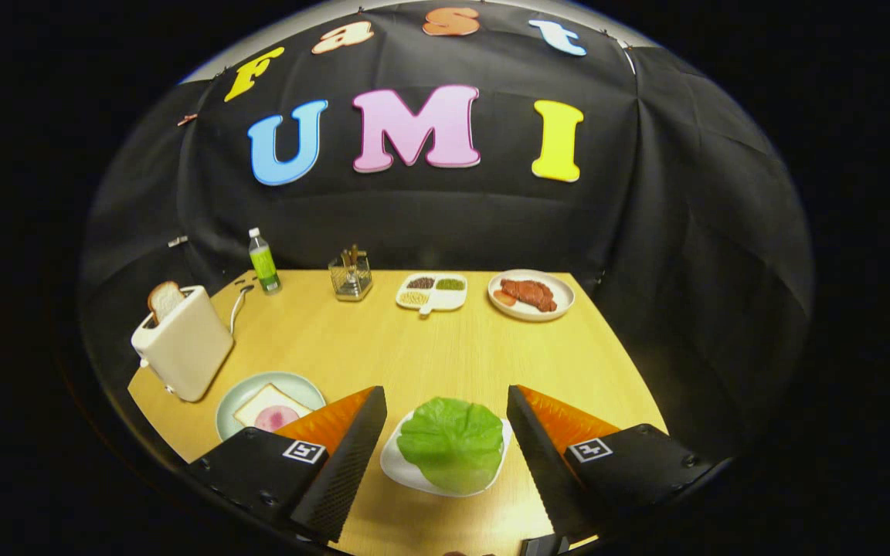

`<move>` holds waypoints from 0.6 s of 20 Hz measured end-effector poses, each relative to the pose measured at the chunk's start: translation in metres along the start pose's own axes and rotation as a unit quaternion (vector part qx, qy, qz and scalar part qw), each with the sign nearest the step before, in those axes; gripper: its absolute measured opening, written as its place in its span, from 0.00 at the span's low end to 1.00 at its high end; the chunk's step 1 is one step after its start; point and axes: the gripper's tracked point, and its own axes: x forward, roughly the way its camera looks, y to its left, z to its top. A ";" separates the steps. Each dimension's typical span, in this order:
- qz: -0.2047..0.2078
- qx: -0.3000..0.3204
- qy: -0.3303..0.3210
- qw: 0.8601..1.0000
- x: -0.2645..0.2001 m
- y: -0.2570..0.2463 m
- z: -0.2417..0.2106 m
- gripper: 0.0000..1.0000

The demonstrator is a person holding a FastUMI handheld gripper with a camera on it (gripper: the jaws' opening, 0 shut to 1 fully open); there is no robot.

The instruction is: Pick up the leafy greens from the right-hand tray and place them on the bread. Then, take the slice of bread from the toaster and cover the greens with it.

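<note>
Gripper (445, 405) spread wide over wooden table (414, 347), fingers flanking leafy greens (451, 442) on white tray (399, 467), touching neither. Left of fingers, bread (271, 408) with pink slice on pale green plate (240, 398); beyond, second slice of bread (164, 300) upright in toaster (182, 344).

Green bottle (263, 262), wire holder (351, 276) (contents unclear), divided dish (433, 293), meat plate (531, 295).
</note>
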 end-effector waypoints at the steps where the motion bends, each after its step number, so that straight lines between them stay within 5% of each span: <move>1: 0.001 -0.003 0.017 1.000 0.007 -0.002 -0.011 0.98; 12: 0.035 -0.034 0.167 0.985 0.074 -0.002 -0.113 0.98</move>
